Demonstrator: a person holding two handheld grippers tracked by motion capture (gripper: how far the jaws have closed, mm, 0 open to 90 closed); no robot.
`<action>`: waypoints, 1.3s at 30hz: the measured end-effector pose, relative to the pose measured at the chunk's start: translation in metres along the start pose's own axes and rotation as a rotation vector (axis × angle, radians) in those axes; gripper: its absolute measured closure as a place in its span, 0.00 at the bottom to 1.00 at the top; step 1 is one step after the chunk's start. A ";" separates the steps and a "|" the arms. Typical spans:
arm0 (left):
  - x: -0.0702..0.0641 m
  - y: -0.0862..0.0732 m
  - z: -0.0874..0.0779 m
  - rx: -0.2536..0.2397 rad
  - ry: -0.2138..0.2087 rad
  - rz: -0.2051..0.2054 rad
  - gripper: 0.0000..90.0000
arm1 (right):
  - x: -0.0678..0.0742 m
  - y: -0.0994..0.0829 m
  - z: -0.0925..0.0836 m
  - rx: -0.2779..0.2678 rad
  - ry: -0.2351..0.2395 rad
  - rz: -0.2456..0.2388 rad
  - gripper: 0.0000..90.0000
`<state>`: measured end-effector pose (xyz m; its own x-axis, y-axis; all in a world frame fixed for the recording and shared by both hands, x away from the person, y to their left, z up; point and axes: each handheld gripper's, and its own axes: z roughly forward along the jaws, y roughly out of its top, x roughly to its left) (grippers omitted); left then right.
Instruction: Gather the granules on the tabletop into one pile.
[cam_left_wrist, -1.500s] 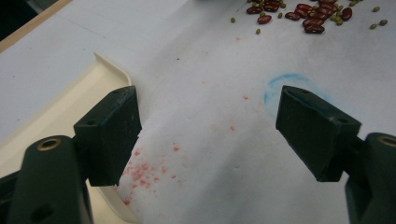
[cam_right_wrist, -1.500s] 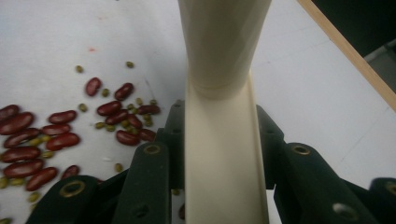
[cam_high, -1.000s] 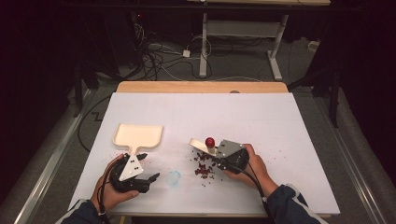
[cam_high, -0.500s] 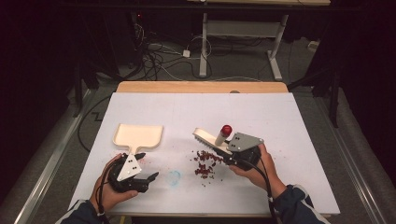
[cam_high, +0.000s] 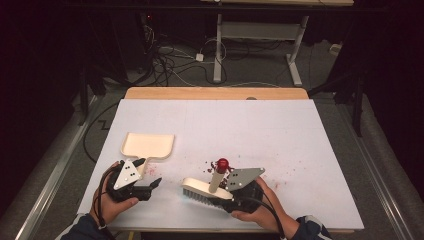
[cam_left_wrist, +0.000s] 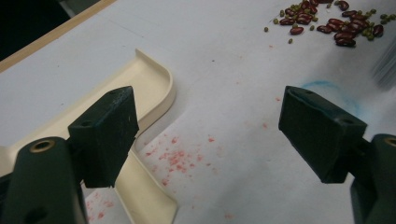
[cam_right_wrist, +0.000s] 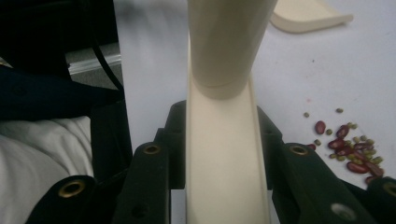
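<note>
**Brush clamped on the right, dustpan lying loose on the left**

High view: on the white counter (cam_high: 300, 130) the cream plastic dustpan (cam_high: 148, 146) lies at about nine o'clock, its handle running toward the left gripper (cam_high: 152, 184), whose jaws stand wide with nothing between them. At six o'clock the right gripper (cam_high: 227, 200) grips the cream hand brush with a red knob (cam_high: 207, 187), bristles down. The scattered red and green beans (cam_high: 220, 167) lie just behind it.

Left gripper view: the dustpan sits at ten o'clock, partly behind the left jaw; beans at one o'clock; a faint blue ring mark (cam_left_wrist: 334, 91) lies between.

Right gripper view: the jaws press the brush back (cam_right_wrist: 224, 177); beans at four o'clock, dustpan at one o'clock.
</note>
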<state>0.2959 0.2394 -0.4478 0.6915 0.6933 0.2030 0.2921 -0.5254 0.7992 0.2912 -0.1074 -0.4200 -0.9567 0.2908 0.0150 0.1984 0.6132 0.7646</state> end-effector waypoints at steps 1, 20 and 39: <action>0.001 0.000 -0.001 -0.003 0.004 -0.003 0.21 | -0.002 -0.002 0.004 0.008 0.004 0.012 0.75; -0.001 -0.001 0.004 0.020 -0.021 -0.001 0.21 | -0.045 -0.018 0.003 -0.020 -0.177 0.159 0.75; -0.001 -0.001 0.005 0.029 -0.021 0.004 0.21 | -0.058 -0.007 -0.006 -0.070 -0.211 0.167 0.75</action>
<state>0.2978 0.2365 -0.4512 0.7063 0.6810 0.1935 0.3084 -0.5420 0.7817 0.3438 -0.1334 -0.4223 -0.8450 0.5345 0.0160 0.3273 0.4934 0.8059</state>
